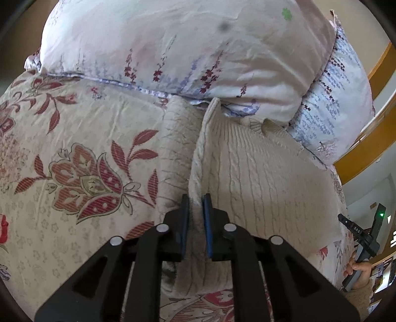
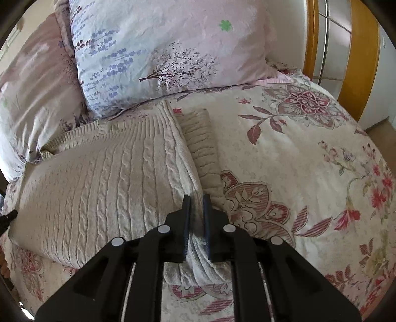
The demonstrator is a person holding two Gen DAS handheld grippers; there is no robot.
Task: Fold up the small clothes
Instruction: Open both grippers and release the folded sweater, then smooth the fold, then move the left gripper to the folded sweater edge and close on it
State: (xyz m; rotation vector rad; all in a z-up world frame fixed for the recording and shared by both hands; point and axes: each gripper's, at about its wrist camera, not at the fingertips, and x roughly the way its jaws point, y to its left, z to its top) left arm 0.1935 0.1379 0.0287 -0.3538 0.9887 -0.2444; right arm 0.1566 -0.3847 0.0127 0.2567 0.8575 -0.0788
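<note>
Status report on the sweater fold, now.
Left gripper shut on sweater edge. Right gripper shut on sweater's folded edge. Sweater partly folded on bedspread, far end at pillow. Nothing in the way.

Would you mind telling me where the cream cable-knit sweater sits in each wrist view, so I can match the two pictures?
Left wrist: sweater centre and right, its edge pinched by the left gripper.
Right wrist: sweater centre-left, edge pinched by the right gripper.
Shared landmark: pillow's green clover mark.

white letters "DAS" on the black right gripper (image 1: 356, 229) at the frame's edge, no other text legible
</note>
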